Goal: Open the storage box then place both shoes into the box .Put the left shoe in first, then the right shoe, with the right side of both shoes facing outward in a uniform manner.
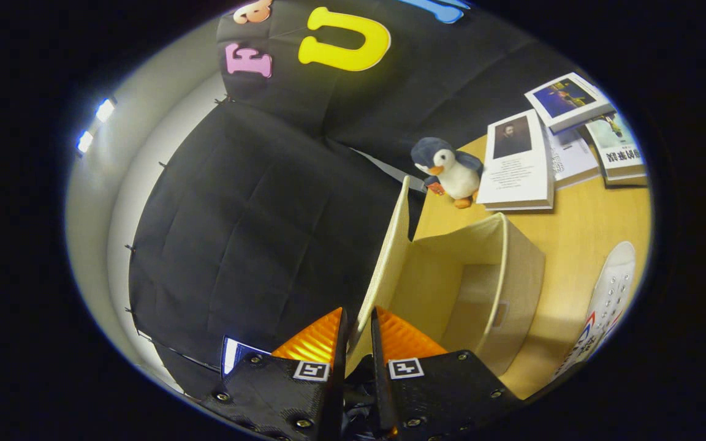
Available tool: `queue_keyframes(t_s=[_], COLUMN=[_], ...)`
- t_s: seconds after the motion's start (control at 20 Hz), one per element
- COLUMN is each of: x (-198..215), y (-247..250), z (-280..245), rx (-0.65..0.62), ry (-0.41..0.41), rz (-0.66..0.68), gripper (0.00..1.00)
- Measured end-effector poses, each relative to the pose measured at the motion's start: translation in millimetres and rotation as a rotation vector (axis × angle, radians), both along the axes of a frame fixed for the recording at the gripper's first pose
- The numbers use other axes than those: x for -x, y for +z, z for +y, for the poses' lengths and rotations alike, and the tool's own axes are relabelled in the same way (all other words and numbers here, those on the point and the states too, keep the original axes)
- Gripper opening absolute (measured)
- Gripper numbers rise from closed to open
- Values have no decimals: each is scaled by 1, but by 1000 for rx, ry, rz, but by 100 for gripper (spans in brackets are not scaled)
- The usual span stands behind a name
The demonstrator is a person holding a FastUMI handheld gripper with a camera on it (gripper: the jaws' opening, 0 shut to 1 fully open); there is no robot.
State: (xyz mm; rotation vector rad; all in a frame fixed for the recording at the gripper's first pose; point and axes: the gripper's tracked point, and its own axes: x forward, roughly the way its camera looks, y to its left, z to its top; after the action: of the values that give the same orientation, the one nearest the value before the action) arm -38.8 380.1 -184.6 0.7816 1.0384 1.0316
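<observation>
A beige fabric storage box stands open on the wooden table, its inside bare as far as I can see. Its lid is swung up to near vertical along the box's left side. My gripper is shut on the lid's near edge, one finger on each face of the flap. A white sneaker with red and blue marks lies on the table to the right of the box, sole toward the table's edge.
A plush penguin stands beyond the box. Several books lie on the table behind it to the right. The booth's black cloth wall hangs close on the left of the lid.
</observation>
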Motion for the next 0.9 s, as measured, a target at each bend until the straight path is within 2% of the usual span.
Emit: queue_keyframes(t_s=[0.4, 0.6, 0.75, 0.85, 0.9], x=[6, 17, 24, 25, 25], y=[38, 38, 27, 19, 18], z=[100, 147, 180, 182, 184], rx=[-73, -54, 8, 90, 104], ry=[55, 84, 108, 134, 139], rz=[-28, -47, -86, -121, -137], gripper=[21, 21, 21, 44, 62])
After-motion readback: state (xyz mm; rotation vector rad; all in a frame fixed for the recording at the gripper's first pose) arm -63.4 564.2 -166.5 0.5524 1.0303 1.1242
